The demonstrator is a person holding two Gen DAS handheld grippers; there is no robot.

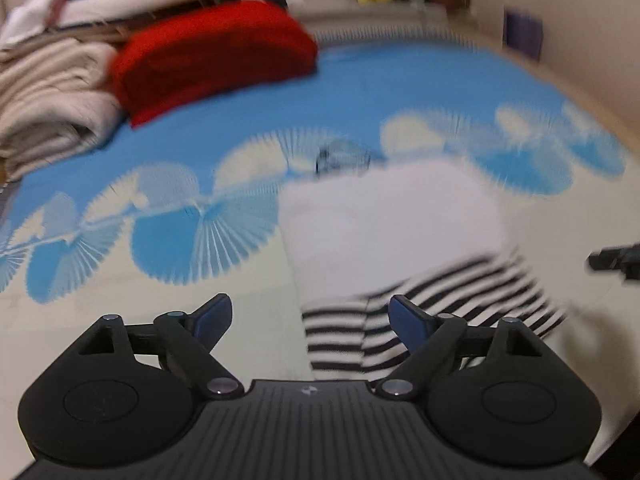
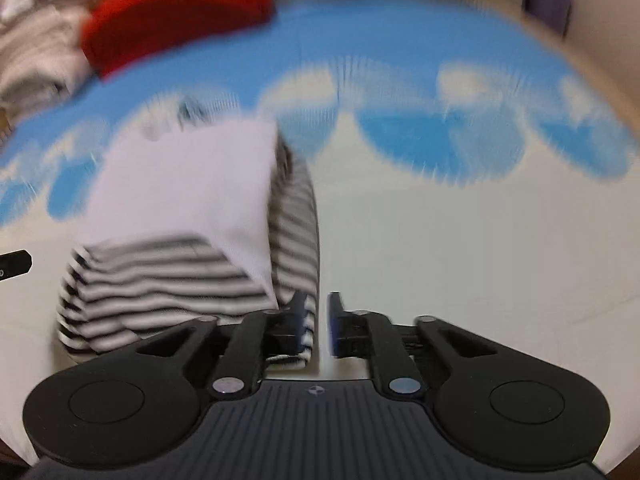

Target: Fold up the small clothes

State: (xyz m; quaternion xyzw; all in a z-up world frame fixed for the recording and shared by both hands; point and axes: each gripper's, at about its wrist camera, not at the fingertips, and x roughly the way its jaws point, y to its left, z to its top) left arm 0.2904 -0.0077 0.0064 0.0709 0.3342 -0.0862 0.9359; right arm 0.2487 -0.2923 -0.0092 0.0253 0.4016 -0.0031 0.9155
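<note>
A small white garment with black-and-white striped sleeves (image 1: 392,232) lies partly folded on the blue-and-cream patterned cloth (image 1: 360,92). It also shows in the right wrist view (image 2: 180,200). My left gripper (image 1: 310,320) is open and empty, just in front of the striped hem. My right gripper (image 2: 320,320) is nearly closed, with a narrow gap between its jaws; the striped sleeve edge (image 2: 296,248) lies against its left finger, and I cannot tell if it is gripped. Both views are blurred by motion.
A folded red garment (image 1: 212,56) and a pile of cream and white folded clothes (image 1: 48,92) sit at the back left. The other gripper's tip (image 1: 616,260) shows at the right edge. A purple item (image 1: 524,36) stands by the far wall.
</note>
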